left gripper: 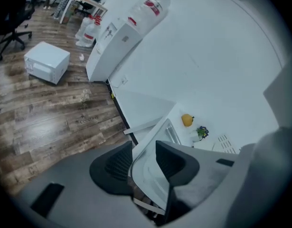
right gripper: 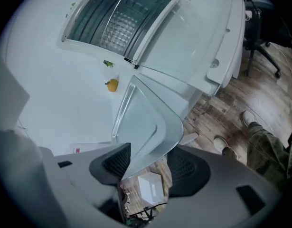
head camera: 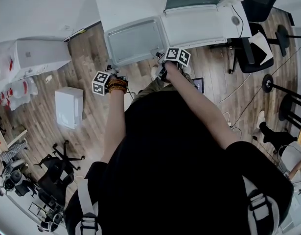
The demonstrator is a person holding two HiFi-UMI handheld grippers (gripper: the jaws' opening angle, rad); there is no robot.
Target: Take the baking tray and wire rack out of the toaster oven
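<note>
Jaws of left gripper (left gripper: 143, 163) and right gripper (right gripper: 148, 165) clamp the rim of the smooth, round-cornered metal baking tray (head camera: 135, 40).

We can read no words, numbers or brand names anywhere. The red labels (left gripper: 153, 5) on the water bottles, far ahead of the left gripper's (left gripper: 143, 147) jaws, are too small and blurred for us to make out. The square markers (head camera: 100, 82) on the gripper cubes show only black-and-white patterns, not letters. A small reddish mark (right gripper: 77, 150), just left of the right gripper's (right gripper: 148, 161) jaws, is also illegible.
</note>
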